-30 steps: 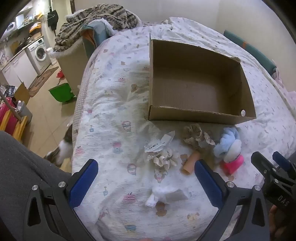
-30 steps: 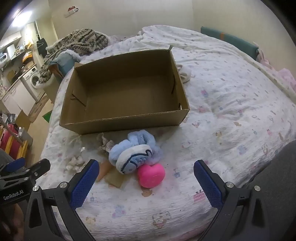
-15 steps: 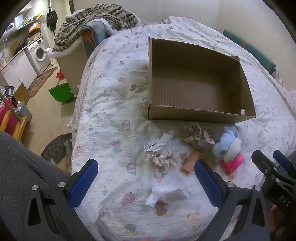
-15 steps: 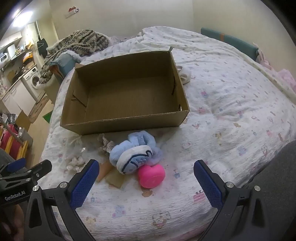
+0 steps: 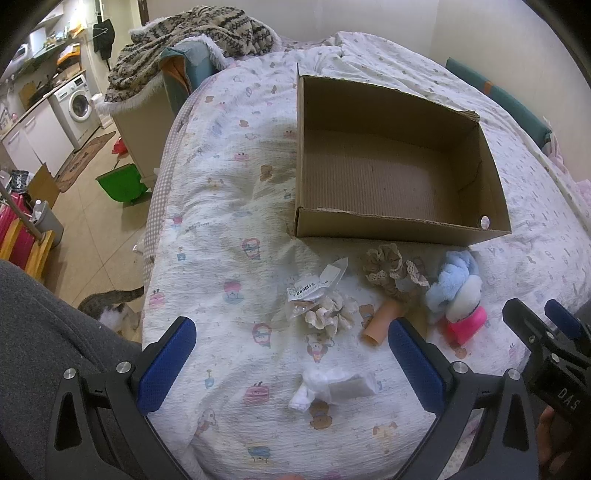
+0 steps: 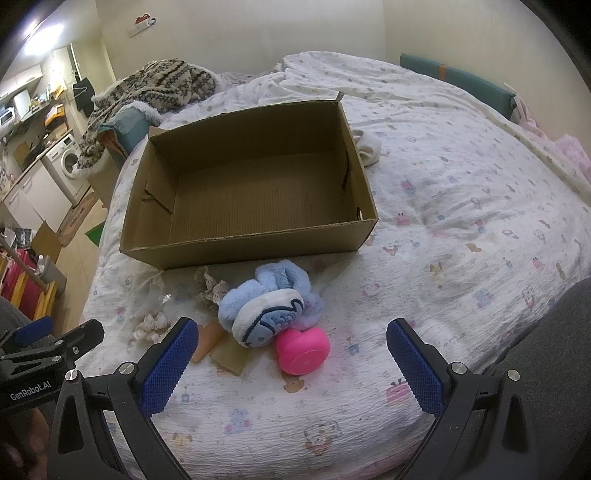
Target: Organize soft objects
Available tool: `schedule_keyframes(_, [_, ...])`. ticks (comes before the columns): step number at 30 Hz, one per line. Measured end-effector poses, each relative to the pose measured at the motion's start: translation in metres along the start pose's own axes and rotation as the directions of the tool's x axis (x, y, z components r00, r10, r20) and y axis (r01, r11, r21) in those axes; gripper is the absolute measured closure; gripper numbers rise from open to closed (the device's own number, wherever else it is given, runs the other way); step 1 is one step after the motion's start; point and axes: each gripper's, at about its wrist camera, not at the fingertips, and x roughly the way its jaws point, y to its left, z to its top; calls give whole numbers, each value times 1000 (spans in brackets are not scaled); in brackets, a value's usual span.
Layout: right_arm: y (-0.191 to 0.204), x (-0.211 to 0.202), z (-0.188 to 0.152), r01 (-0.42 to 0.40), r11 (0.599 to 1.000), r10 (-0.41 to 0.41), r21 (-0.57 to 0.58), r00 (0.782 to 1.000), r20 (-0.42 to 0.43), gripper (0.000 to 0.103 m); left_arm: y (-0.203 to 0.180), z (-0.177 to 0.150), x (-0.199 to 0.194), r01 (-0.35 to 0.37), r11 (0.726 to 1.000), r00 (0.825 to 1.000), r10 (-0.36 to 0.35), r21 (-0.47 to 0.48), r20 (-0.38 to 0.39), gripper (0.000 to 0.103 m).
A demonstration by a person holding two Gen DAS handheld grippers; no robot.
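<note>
An empty cardboard box (image 5: 402, 229) (image 6: 255, 243) stands on the bed. In front of it lie a beige scrunchie (image 5: 384, 262), a cream scrunchie in a clear packet (image 5: 328, 314), a peach tube (image 5: 380, 321), a blue fluffy slipper (image 5: 454, 284) (image 6: 269, 299), a pink heart-shaped toy (image 5: 467, 325) (image 6: 303, 347) and a white wrapped piece (image 5: 332, 386). My left gripper (image 5: 291, 358) is open and empty, just short of the cream scrunchie. My right gripper (image 6: 291, 362) is open and empty, with the pink toy between its fingers' line.
The bed has a printed white quilt (image 6: 461, 221). A patterned blanket (image 5: 192, 33) lies on a chair beyond the bed. A white sock (image 6: 369, 147) lies behind the box. A cat (image 5: 110, 306), a green bin (image 5: 122, 184) and a washing machine (image 5: 77, 103) are at left.
Both grippers have barely moved and stay open. The cat on the floor at left has shifted a little. The objects on the bed lie as before.
</note>
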Motion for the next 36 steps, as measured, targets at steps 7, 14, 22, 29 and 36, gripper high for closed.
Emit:
schedule_keyframes(7, [-1,0,0,-2,1000,2,2,1000,-1,0,0,0,0,-1,1000,1000,1,0,-1,0])
schedule_keyframes(14, [-1,0,0,-2,1000,2,2,1000,-1,0,0,0,0,1,1000,1000,-1,-1,-2,0])
schedule_keyframes(22, [-1,0,0,-2,1000,2,3,1000,-1,0,-1,-3,1,7,1000,1000,-7,6,-3,0])
schedule_keyframes(29, [-2,0,-1,-3,1000,4,12,1000,-4,0,-12,-6,5,65,997,996,-63,41,-58,0])
schedule_keyframes(36, [-2,0,0,-3,1000,3,13,1000,-4,0,-17,-8,9,72,996,994,-66,60,-86,0])
